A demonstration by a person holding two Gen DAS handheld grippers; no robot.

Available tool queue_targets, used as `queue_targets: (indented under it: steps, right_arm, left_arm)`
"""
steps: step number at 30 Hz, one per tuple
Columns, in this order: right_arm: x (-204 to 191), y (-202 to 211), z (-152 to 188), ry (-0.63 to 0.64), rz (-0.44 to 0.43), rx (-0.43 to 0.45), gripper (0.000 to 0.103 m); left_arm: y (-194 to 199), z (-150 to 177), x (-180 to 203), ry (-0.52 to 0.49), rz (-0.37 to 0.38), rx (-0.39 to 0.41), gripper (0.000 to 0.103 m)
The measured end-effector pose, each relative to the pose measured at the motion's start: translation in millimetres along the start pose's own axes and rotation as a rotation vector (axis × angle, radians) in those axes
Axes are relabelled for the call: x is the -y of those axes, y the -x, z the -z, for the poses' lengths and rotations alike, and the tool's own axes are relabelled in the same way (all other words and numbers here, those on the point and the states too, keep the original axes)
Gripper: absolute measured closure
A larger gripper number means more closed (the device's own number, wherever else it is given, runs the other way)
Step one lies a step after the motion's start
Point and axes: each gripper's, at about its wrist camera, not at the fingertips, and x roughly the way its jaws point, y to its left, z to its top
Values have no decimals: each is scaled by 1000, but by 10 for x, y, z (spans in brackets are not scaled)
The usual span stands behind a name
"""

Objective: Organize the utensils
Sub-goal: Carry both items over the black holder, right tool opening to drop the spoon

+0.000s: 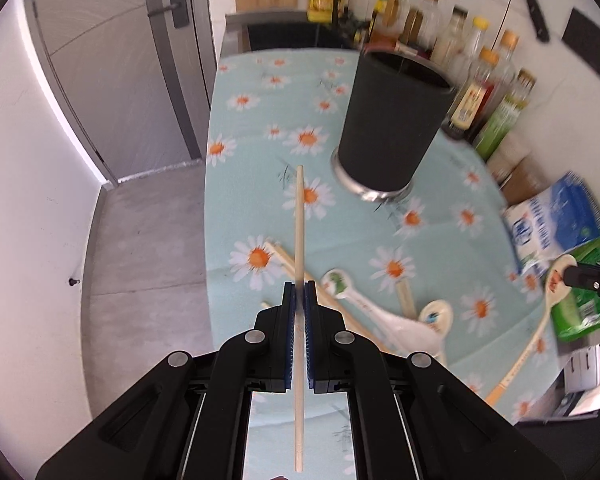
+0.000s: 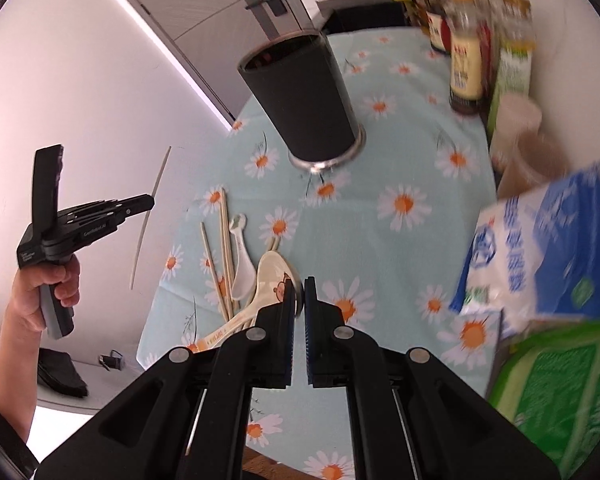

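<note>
My left gripper (image 1: 300,286) is shut on a pale wooden chopstick (image 1: 299,220), which runs lengthwise between its pads and hangs above the daisy tablecloth (image 1: 360,224). The right wrist view shows the left gripper (image 2: 152,201) and its chopstick (image 2: 156,184) raised at the left, held by a hand. My right gripper (image 2: 299,292) is shut on the bowl rim of a cream bear-print spoon (image 2: 270,276). In the left wrist view the right gripper (image 1: 568,274) lifts this spoon (image 1: 554,282) at the far right. A black utensil holder (image 1: 396,120) (image 2: 300,96) stands upright beyond both.
Loose chopsticks (image 2: 224,248), a white spoon (image 2: 242,268) (image 1: 360,304) and another cream spoon (image 1: 436,316) lie on the cloth. Bottles (image 1: 476,92) line the wall. A blue-white bag (image 2: 540,248) and a green pack (image 2: 560,392) sit at the right. The table's left edge drops to the floor (image 1: 148,240).
</note>
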Motion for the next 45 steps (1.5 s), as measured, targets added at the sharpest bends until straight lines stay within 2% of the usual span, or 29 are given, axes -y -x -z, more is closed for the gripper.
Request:
queue_targets:
  steps: [10,16,20,24,38,41,43,45]
  right_arm:
    - [-315,287,-630,144,135,79,98]
    - [-510,372,-1034,204,219,110,98]
    - [-622,376,-1305,225,297,122,98]
    - [-698,385,-1562,244,360,142,98]
    - [-760,309,-2374,306,524,156,98]
    - [-736,270,-2506,308,535,153,98]
    - [-733,232,-2577,316,546,149,98]
    - [-717,175,-2657,321,554,138,98]
  left_arm:
    - [379,-231,243,28,172,215,99]
    - [486,-588,308,7,279,364,99]
    - [556,-840,263,11,373,424,99]
    - [608,-1042,260,-24,406,503,99]
    - [440,-1646,225,-20,486,682,99]
    - [352,-1749,232,-9,486,718,99]
    - [280,-1814,265,-25,452,757,99]
    - [190,-1870,263,-19,443,764,99]
